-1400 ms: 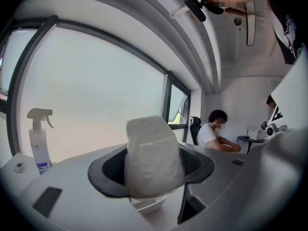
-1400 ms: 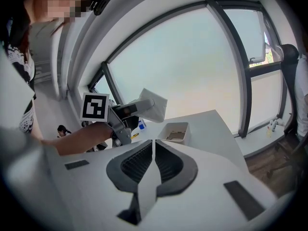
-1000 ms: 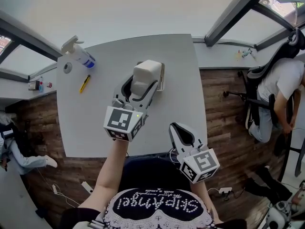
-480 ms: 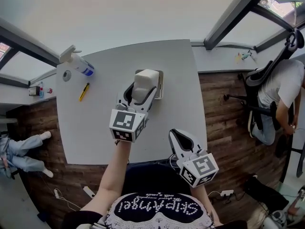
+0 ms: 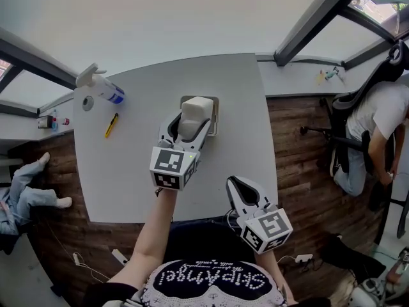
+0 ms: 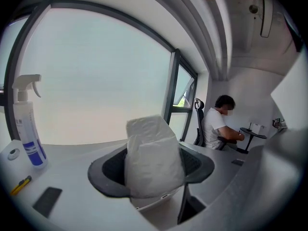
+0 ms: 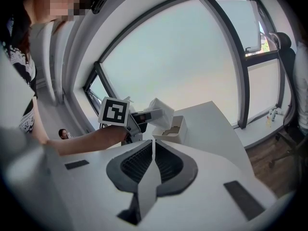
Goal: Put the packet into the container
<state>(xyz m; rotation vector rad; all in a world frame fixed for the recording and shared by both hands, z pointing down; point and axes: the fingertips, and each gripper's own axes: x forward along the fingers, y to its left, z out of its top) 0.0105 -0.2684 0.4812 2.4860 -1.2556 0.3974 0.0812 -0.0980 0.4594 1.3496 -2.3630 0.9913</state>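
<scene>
Above the container point(image 5: 216, 115), left hand-held gripper point(image 5: 190, 123) clamps the white packet point(image 5: 195, 109); right hand-held gripper point(image 5: 238, 185) closed.

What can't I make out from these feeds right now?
- Inside of the container: in the head view, covered by the packet and left gripper.
- Whether the packet touches the container: in the left gripper view, the jaws hide its bottom edge.
- Label print on the spray bottle: too small in every view.
</scene>
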